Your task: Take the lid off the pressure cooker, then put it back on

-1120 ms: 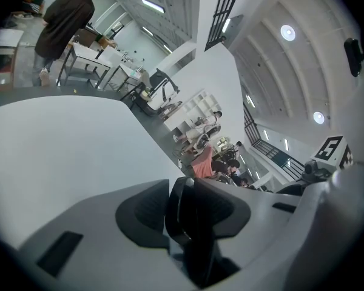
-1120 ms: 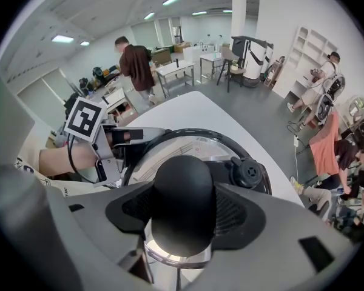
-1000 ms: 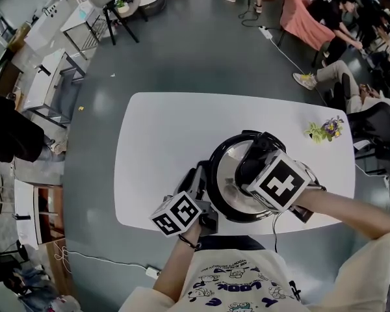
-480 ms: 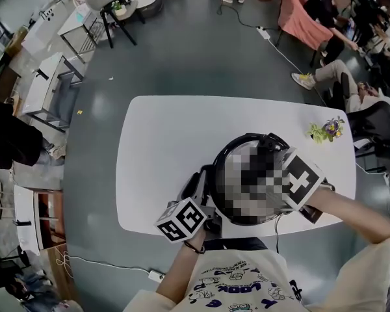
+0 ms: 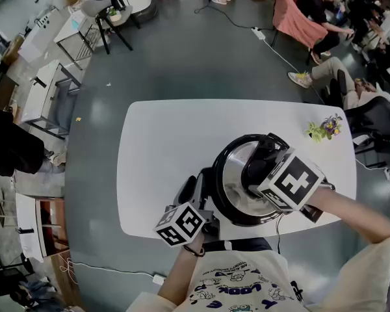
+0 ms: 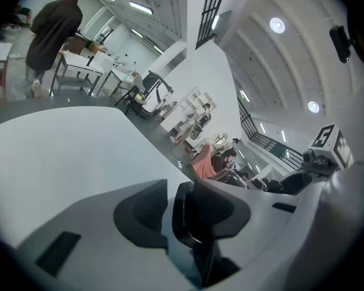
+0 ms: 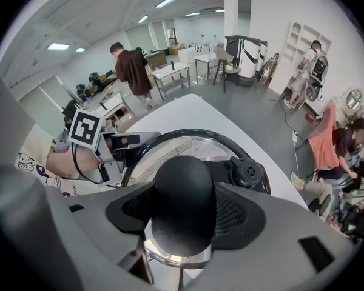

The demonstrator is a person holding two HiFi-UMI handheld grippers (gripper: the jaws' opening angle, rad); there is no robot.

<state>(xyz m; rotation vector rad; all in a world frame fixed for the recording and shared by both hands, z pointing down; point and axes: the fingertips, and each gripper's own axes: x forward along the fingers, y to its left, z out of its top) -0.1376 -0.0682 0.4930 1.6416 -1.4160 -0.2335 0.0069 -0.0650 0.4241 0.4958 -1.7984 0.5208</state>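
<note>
The pressure cooker (image 5: 229,200) stands near the front edge of the white table (image 5: 162,148), and its steel lid (image 5: 235,169) sits on it. My right gripper (image 5: 257,168) points down over the lid. It is shut on the black round knob (image 7: 183,202), with a pad on each side. A black valve (image 7: 247,173) sits beside the knob. My left gripper (image 5: 199,186) comes in level from the cooker's left. Its jaws are shut on the cooker's black side handle (image 6: 187,216). The left gripper (image 7: 118,147) also shows beyond the lid in the right gripper view.
A small bunch of flowers (image 5: 326,129) lies near the table's right edge. A cable (image 5: 276,229) hangs off the front edge. People sit at the back right (image 5: 325,70), and desks and chairs (image 5: 58,77) stand to the left on the grey floor.
</note>
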